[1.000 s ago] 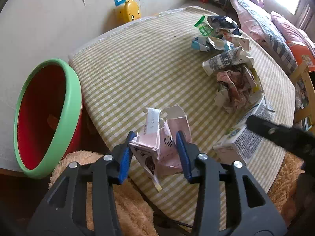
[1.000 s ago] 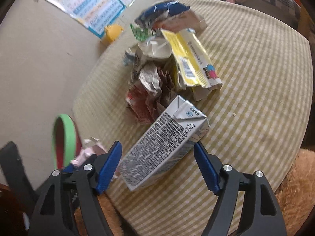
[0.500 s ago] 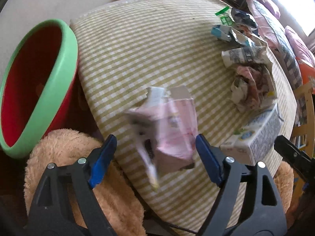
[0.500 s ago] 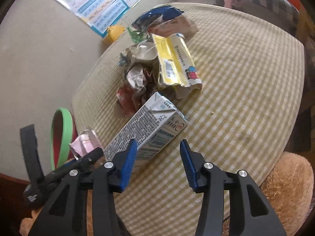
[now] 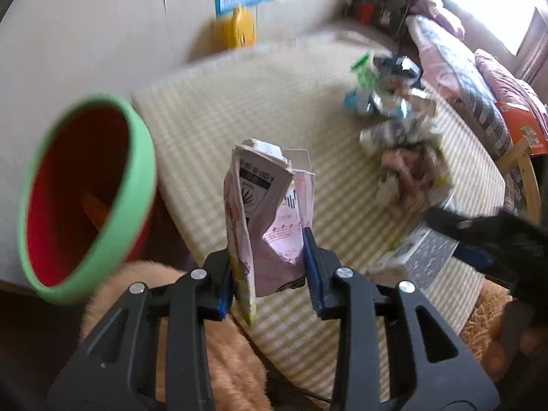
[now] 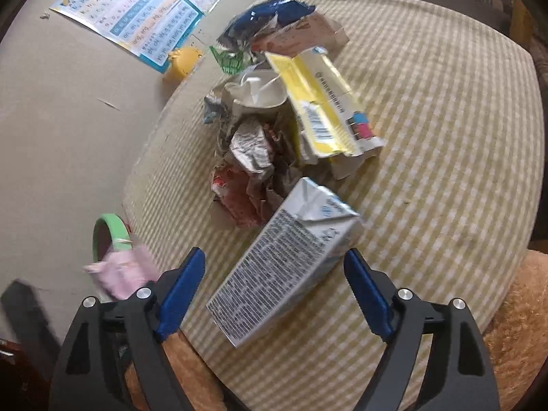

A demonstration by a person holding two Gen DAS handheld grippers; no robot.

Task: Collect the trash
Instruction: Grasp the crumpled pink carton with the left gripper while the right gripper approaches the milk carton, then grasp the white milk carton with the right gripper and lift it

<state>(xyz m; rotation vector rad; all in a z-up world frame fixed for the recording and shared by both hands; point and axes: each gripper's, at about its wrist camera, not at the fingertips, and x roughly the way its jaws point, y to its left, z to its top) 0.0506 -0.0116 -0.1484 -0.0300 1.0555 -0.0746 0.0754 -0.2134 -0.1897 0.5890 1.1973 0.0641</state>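
The left gripper [image 5: 270, 267] has just been closing and now pinches the pink carton [image 5: 265, 219], lifted over the table's [image 5: 219, 109] near edge; half a second ago it hung loose between wide jaws. The right gripper [image 6: 274, 294] has just been opening and straddles the grey carton [image 6: 284, 267] untouched. The bin [image 5: 85, 191] waits off the left edge, clear room between.

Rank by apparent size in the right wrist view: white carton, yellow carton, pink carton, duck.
1. white carton, though it is nearest the camera
2. yellow carton
3. pink carton, blurred and partly hidden
4. duck
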